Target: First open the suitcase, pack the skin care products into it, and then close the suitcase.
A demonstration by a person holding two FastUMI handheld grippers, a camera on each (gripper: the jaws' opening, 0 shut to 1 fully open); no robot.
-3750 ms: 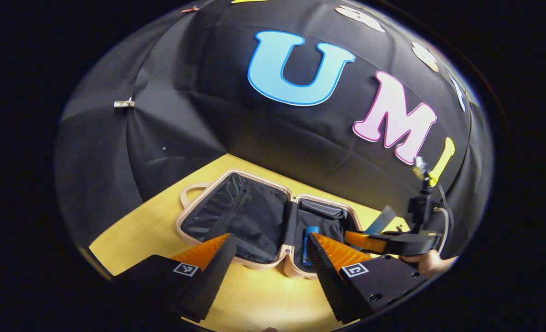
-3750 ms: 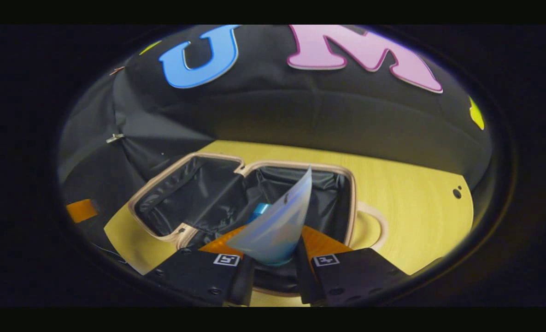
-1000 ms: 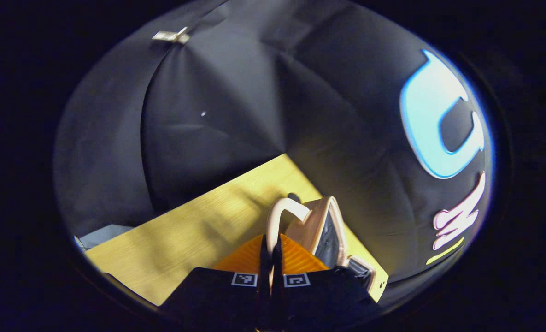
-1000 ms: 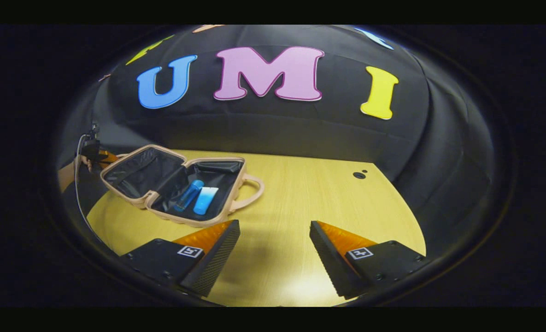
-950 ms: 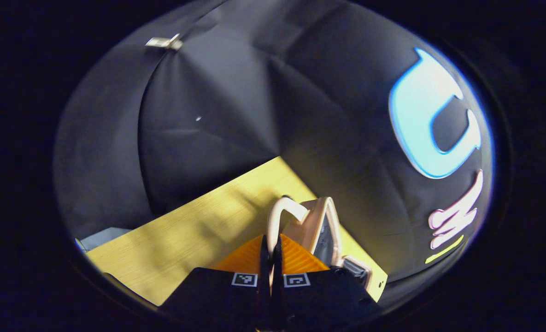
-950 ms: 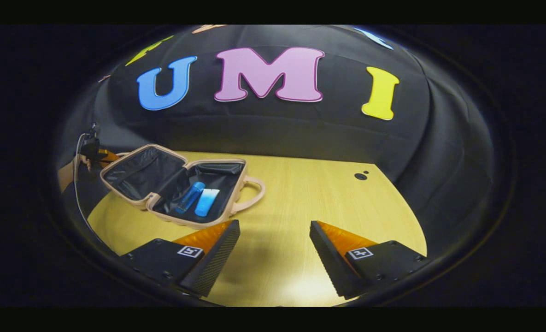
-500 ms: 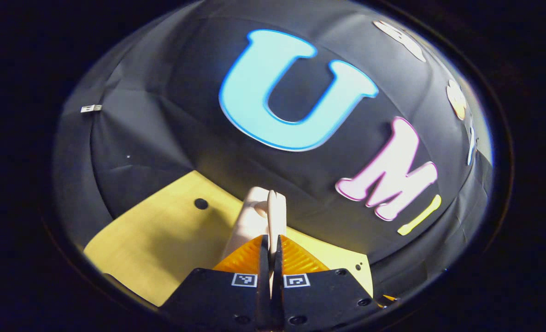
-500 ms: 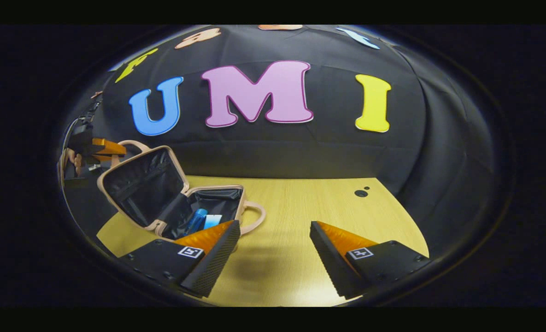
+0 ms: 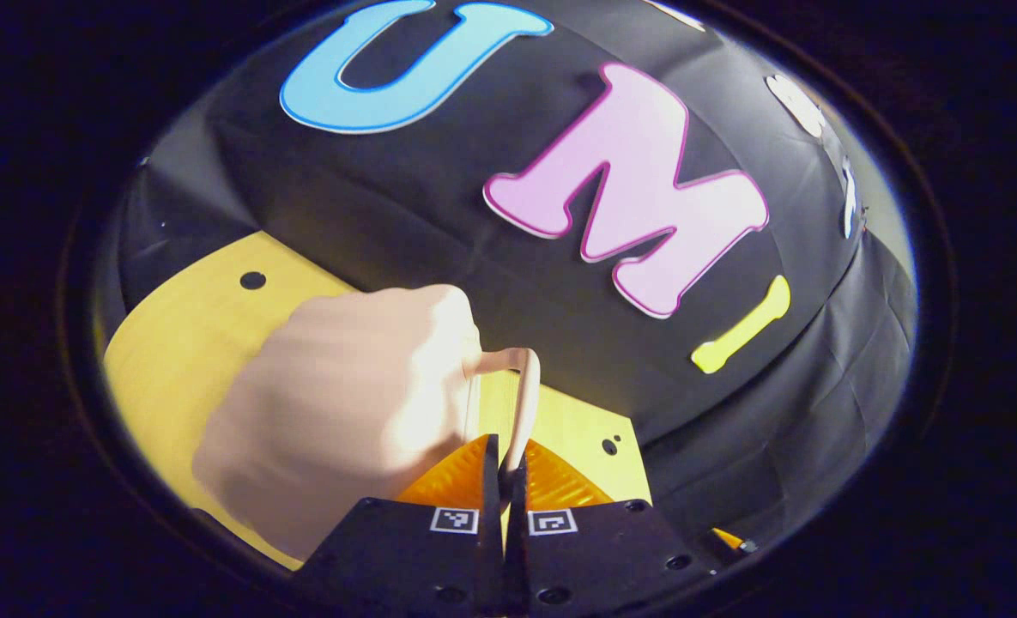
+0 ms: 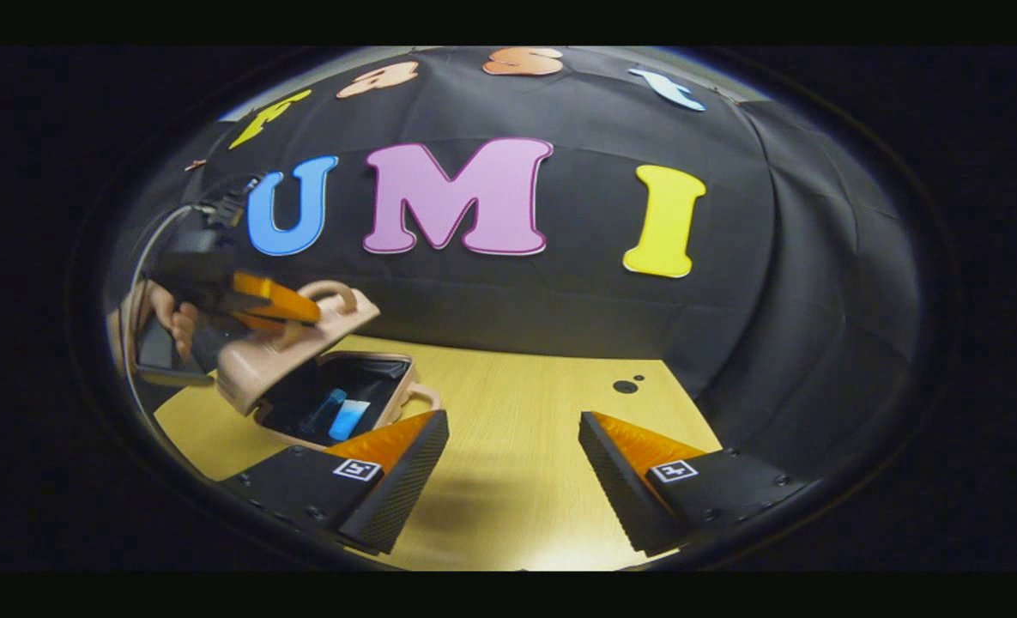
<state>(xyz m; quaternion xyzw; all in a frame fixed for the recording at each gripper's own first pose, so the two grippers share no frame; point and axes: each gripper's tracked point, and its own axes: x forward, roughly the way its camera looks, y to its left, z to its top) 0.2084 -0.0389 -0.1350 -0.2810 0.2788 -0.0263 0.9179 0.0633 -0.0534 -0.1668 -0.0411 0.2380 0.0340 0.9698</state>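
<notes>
The beige suitcase (image 10: 302,378) stands at the table's left in the right gripper view. Its lid (image 10: 289,352) hangs tilted, half lowered over the base. Inside the dark lining lie a blue bottle (image 10: 323,413) and a pale blue tube (image 10: 353,418). My left gripper (image 10: 302,311) is shut on the lid's handle (image 10: 334,294), held by a person's hand (image 10: 163,322). In the left gripper view, the lid's outer shell (image 9: 336,412) is close in front, and the left gripper (image 9: 504,451) pinches the handle loop (image 9: 523,399). My right gripper (image 10: 512,418) is open above bare table, right of the case.
The yellow wooden table (image 10: 517,481) stretches right of the suitcase, with small holes (image 10: 624,386) near the back wall. Further holes (image 9: 252,280) show in the left gripper view. The base's own handle (image 10: 426,395) sticks out toward my right gripper.
My left gripper, shut on the lid's handle, has swung the lid up and over from lying flat to half lowered over the base. The right gripper let go of the tube earlier and drew back.
</notes>
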